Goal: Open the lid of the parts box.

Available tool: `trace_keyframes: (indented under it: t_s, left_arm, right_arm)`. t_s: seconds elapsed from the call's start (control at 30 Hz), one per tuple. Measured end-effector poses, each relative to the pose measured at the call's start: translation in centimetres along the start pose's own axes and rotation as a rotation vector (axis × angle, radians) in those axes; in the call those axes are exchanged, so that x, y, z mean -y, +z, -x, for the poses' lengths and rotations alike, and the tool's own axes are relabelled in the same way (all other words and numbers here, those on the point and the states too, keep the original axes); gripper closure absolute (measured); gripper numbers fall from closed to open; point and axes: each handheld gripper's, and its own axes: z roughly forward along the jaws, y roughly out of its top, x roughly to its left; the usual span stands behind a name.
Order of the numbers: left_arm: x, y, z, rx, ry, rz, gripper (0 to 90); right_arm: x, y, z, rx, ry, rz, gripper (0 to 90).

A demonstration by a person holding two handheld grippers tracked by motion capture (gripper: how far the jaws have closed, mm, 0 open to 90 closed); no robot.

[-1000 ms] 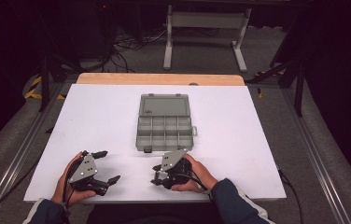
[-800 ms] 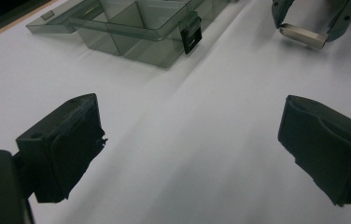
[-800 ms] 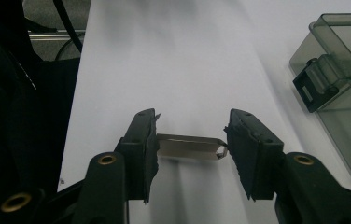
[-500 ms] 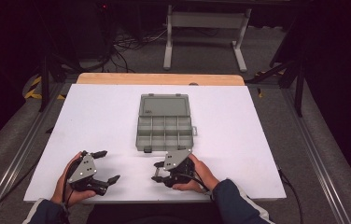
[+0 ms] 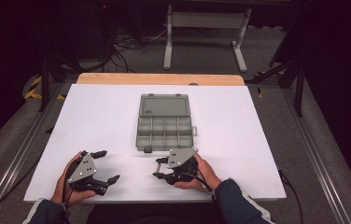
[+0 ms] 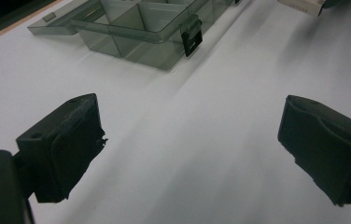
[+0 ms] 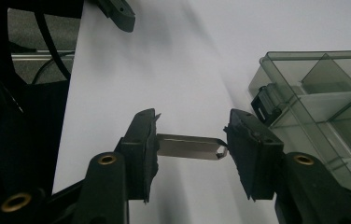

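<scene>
The right gripper (image 7: pixel 190 140) pinches a small metal piece (image 7: pixel 187 146) endwise (a thin hold) beside the compartment box (image 5: pixel 164 128); any twist could flick it loose. The left gripper (image 6: pixel 190 154) gapes empty.

Bench (image 5: pixel 94 121) white, tan wood strip at far edge. Compartment box (image 5: pixel 164 123) smoke-grey translucent, black latch (image 6: pixel 191 37). Both tongs black with grey top plates. Metal strip (image 7: pixel 190 146) silver-grey, plain.
</scene>
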Motion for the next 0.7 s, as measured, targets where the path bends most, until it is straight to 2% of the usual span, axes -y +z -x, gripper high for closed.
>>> trace_keyframes:
  t_s: [0.7]
  left_arm:
    - [0.0, 0.0, -0.1, 0.005, -0.004, 0.0, 7.1]
  right_arm:
    - [-0.5, -1.8, 0.5, 0.084, 0.004, 0.067, 53.5]
